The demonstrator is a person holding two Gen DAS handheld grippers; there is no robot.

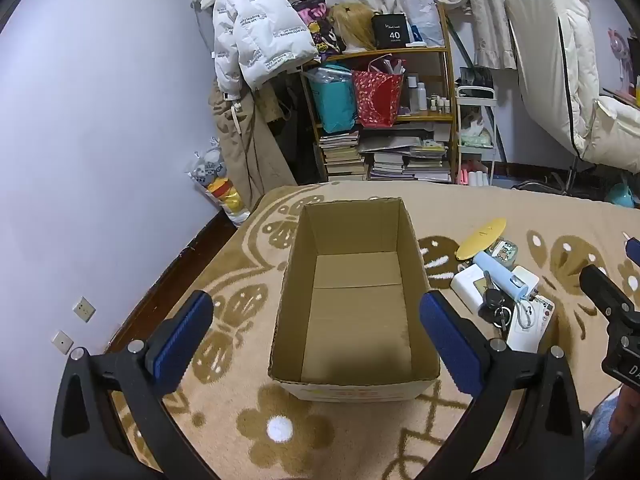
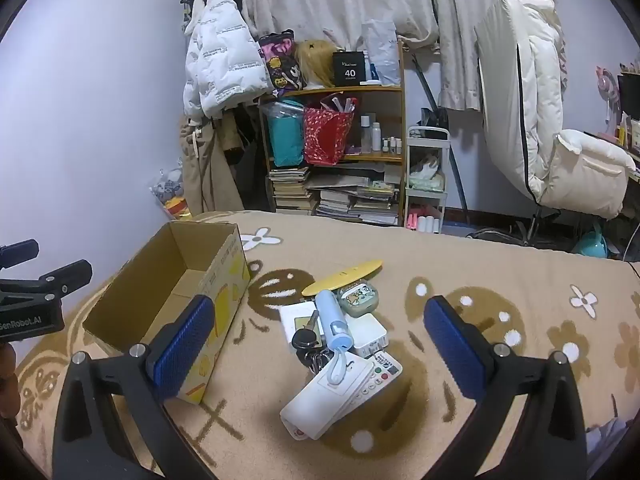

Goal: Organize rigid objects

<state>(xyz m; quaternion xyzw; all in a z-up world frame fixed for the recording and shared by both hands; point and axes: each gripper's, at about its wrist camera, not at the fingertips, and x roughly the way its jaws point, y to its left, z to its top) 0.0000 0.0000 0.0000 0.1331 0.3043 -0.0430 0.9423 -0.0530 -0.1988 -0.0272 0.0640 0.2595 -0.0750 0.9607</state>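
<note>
Hovering over a tan blanket [image 1: 360, 432] with brown flower patterns, the left gripper [image 1: 316, 332] has its blue-padded fingers spread wide, nothing between the pads; in its view they frame an open cardboard box [image 1: 352, 388] that sits on the blanket directly ahead, flaps up, interior bare. The right gripper [image 2: 320, 344] hangs likewise with jaws fully apart and nothing clamped, aimed downward at a small heap of rigid objects lying on the blanket just to the right of the box. In the heap: a white remote control [image 2: 320, 404] nearest the camera, lying at a slant, its button end touching the rest of the pile; a pale blue cylinder [image 2: 334, 320] with a looped cord, lying across the middle; a bunch of dark keys [image 2: 306, 340] against its left side; a white square charger block [image 2: 368, 334] on its right; a small rounded green case [image 2: 357, 299] with a cartoon print behind that; a flat yellow oval piece [image 2: 344, 276] at the far edge; a white card-like box [image 2: 294, 316] under the keys. The heap is close beside the box but not touching it. In the left view the same heap [image 1: 504, 284] shows to the right of the box. Beyond the bed stand a wooden shelf [image 2: 336, 152] crammed with books and bags, a white puffer jacket [image 2: 220, 72] hung up, and a cream chair [image 2: 560, 152].
</note>
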